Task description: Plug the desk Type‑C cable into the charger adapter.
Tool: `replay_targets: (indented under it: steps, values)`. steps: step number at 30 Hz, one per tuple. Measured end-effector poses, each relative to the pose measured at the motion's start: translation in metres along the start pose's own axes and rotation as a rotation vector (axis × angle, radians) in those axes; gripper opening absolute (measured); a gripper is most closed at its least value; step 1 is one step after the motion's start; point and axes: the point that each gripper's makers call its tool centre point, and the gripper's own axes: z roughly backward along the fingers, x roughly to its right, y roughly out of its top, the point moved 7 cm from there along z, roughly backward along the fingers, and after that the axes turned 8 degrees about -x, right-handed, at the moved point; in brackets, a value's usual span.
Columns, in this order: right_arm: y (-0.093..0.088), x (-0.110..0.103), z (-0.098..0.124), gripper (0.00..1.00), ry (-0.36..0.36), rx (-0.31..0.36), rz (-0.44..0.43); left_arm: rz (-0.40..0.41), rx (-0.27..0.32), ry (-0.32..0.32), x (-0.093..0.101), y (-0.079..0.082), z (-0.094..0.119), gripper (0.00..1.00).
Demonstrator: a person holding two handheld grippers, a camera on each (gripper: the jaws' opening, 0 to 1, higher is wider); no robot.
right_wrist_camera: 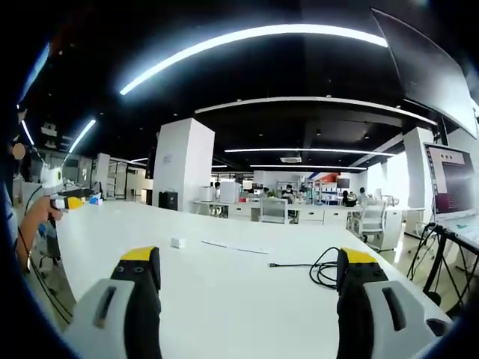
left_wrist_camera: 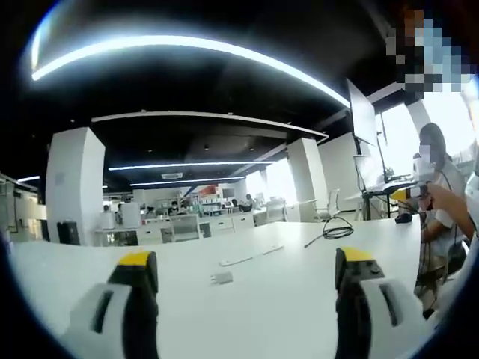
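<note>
The charger adapter [left_wrist_camera: 221,277], a small white block, lies on the white desk [left_wrist_camera: 284,299] in the left gripper view, just ahead of the left gripper [left_wrist_camera: 247,280] and between the lines of its two jaws, a little toward the jaw at 7 o'clock. Beyond it, toward 1 o'clock, a flat white strip [left_wrist_camera: 251,256] lies on the desk, and farther out at 2 o'clock the black Type-C cable [left_wrist_camera: 333,230] sits coiled near the far edge, well apart from the adapter. The left gripper's yellow-tipped jaws stand wide apart with nothing between them. In the right gripper view the adapter [right_wrist_camera: 177,242] rests at about 11 o'clock from the right gripper [right_wrist_camera: 251,277], beyond its left jaw tip, while the cable [right_wrist_camera: 318,267] lies at about 2 o'clock, its loop just beside the right jaw tip and its plug end stretched toward the middle of the desk [right_wrist_camera: 224,292]; the white strip [right_wrist_camera: 236,247] lies between adapter and cable. The right gripper's jaws are likewise spread wide and hold nothing. The desk is long, white and mostly bare. Around it is an open office with a dark ceiling, curved light strips [right_wrist_camera: 254,37], a white pillar [right_wrist_camera: 183,161], rows of white desks and chairs in the distance, a monitor [right_wrist_camera: 453,179] at 3 o'clock in the right gripper view, and a seated person [left_wrist_camera: 441,202] at 3 o'clock in the left gripper view.
</note>
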Motion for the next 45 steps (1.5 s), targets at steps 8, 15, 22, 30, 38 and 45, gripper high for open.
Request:
replay_targets:
  steps: [8,15,22,30,38,45]
  values:
    - [0.000,-0.004,-0.002,1.00,0.008,0.005,0.005,0.014,-0.035,0.002,0.001,-0.006,0.000,1.00]
    - [-0.003,-0.010,-0.004,1.00,0.015,0.005,0.003,0.021,-0.043,0.000,0.003,-0.008,0.001,1.00]
    - [-0.002,-0.012,-0.003,1.00,0.017,0.013,0.007,0.029,-0.042,0.004,0.003,-0.009,0.001,0.99]
    - [-0.003,-0.011,-0.002,1.00,0.019,0.015,0.009,0.027,-0.054,-0.001,0.006,-0.011,0.000,0.99]
    - [-0.003,-0.008,-0.003,1.00,0.021,0.019,0.008,0.012,-0.058,-0.014,0.006,-0.009,-0.006,0.99]
    - [-0.005,-0.008,-0.004,1.00,0.025,0.016,0.008,-0.005,-0.071,-0.033,0.004,-0.008,-0.016,0.99]
